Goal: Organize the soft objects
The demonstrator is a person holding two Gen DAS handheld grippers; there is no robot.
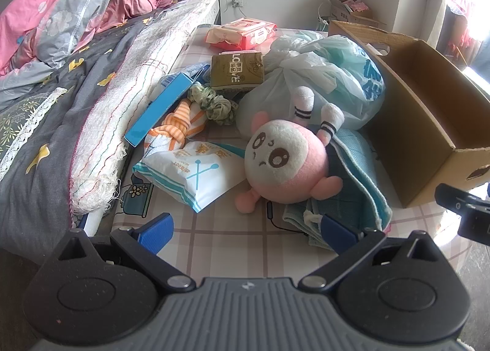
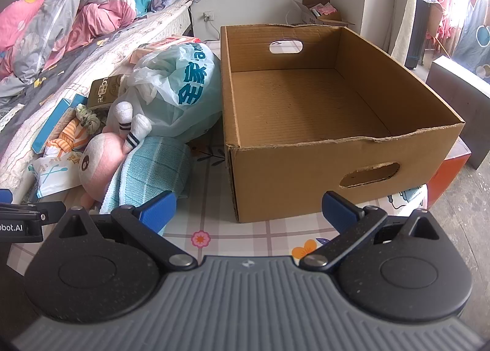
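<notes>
A pink and white plush doll [image 1: 286, 158] lies face up on the checked table [image 1: 226, 243], partly on a folded teal towel [image 1: 355, 179]. Behind it lie a tied plastic bag [image 1: 330, 75], a green scrunchie [image 1: 214, 103], an orange striped cloth [image 1: 180, 124] and a white cotton-swab pack [image 1: 196, 173]. My left gripper [image 1: 245, 228] is open and empty, just in front of the doll. My right gripper [image 2: 248, 210] is open and empty before the empty cardboard box [image 2: 306, 112]. The doll [image 2: 101, 155], towel [image 2: 153, 164] and bag [image 2: 180, 87] show left of the box.
A bed with rumpled quilts [image 1: 61, 44] borders the table's left side. A blue box [image 1: 162, 106], an olive packet [image 1: 237, 70] and pink wipes packs [image 1: 245, 31] lie among the pile. A dark cabinet [image 2: 459, 96] and an orange box [image 2: 450, 167] stand to the right.
</notes>
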